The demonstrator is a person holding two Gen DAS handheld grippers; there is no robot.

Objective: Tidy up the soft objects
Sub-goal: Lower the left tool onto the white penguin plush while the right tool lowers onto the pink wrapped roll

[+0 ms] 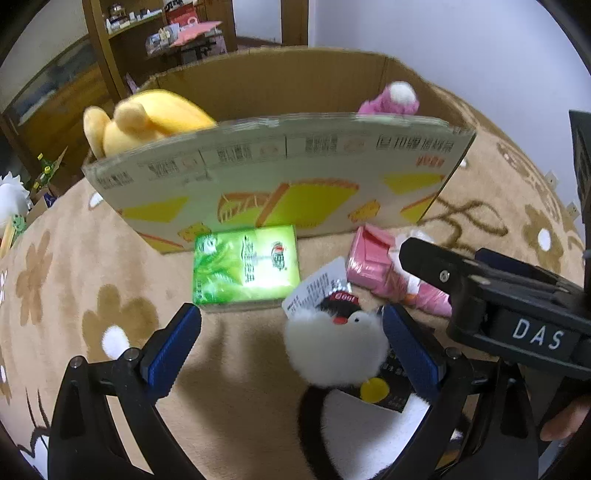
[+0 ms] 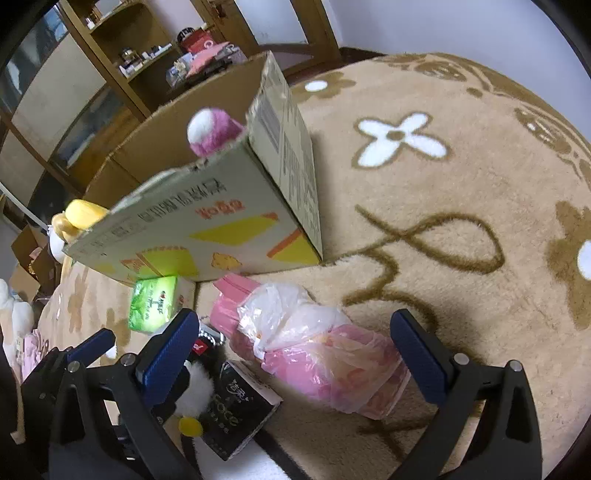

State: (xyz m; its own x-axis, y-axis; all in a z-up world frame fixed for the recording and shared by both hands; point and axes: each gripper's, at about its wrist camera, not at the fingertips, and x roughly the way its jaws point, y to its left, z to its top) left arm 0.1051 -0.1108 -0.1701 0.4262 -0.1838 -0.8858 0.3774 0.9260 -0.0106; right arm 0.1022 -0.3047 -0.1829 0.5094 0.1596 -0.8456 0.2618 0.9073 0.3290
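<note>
Reaching for pickup: your left claw, spread wide, flanks the black-and-white plush penguin on the beige flowered carpet before the open cardboard box. Your right claw, also spread, straddles the pink plastic-wrapped bundle. Next: close, lift, box.

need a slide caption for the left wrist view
Open left gripper flanks a white-and-black penguin plush before a printed cardboard box holding a yellow plush.

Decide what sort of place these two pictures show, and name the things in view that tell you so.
Probably a room in a home: a plush beige flower-patterned carpet, wooden shelves crowded with household bits, and a cardboard box holding soft toys such as a yellow plush.
</note>
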